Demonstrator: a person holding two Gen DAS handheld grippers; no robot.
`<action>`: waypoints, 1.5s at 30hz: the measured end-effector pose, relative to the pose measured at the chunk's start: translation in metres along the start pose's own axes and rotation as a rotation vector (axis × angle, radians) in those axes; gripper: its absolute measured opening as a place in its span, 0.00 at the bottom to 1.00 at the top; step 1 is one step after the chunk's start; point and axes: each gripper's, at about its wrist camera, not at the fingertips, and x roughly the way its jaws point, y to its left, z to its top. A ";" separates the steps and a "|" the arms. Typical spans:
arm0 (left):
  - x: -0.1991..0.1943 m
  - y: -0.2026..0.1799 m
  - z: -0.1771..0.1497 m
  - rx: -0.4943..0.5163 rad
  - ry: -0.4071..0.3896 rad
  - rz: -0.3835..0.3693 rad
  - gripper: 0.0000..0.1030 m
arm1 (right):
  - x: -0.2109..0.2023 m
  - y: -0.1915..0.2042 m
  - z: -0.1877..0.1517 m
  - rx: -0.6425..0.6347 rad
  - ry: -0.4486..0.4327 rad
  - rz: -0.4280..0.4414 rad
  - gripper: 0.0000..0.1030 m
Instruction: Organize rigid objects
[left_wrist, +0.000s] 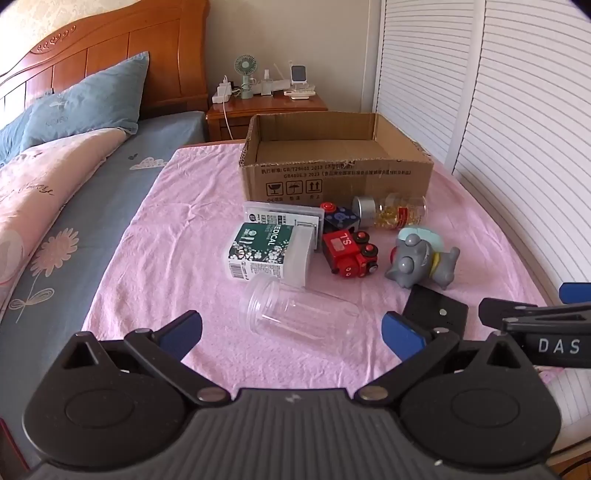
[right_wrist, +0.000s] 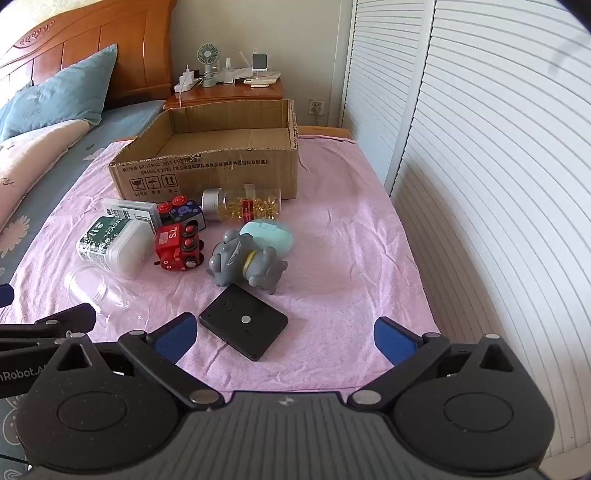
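An open cardboard box (left_wrist: 334, 175) (right_wrist: 207, 173) stands at the back of a pink cloth (left_wrist: 177, 258) (right_wrist: 351, 258). In front of it lie a clear plastic jar (left_wrist: 299, 314) (right_wrist: 88, 288), a green medical box (left_wrist: 266, 253) (right_wrist: 110, 243), a red toy train (left_wrist: 349, 253) (right_wrist: 179, 247), a capsule bottle (left_wrist: 391, 214) (right_wrist: 242, 205), a grey elephant toy (left_wrist: 421, 264) (right_wrist: 245, 262) and a flat black device (left_wrist: 436, 314) (right_wrist: 243, 325). My left gripper (left_wrist: 291, 334) is open just short of the jar. My right gripper (right_wrist: 284, 338) is open, the black device near its left finger.
A blue toy block (left_wrist: 341, 218) (right_wrist: 183, 214), a flat white case (left_wrist: 280, 218) (right_wrist: 129, 210) and a mint case (right_wrist: 267, 234) share the pile. A bed with pillows (left_wrist: 85, 99) lies left, slatted white doors (right_wrist: 480, 166) right, a wooden nightstand (left_wrist: 266, 110) behind.
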 end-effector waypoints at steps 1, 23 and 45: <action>0.000 0.000 0.000 -0.003 -0.005 -0.002 0.99 | 0.000 0.000 0.000 0.000 0.001 0.000 1.00; -0.004 0.003 0.001 -0.020 -0.010 -0.024 0.99 | -0.003 0.001 0.001 -0.002 -0.007 -0.002 1.00; -0.005 0.003 0.000 -0.014 -0.019 -0.031 0.99 | -0.002 0.002 0.001 -0.002 -0.007 -0.005 1.00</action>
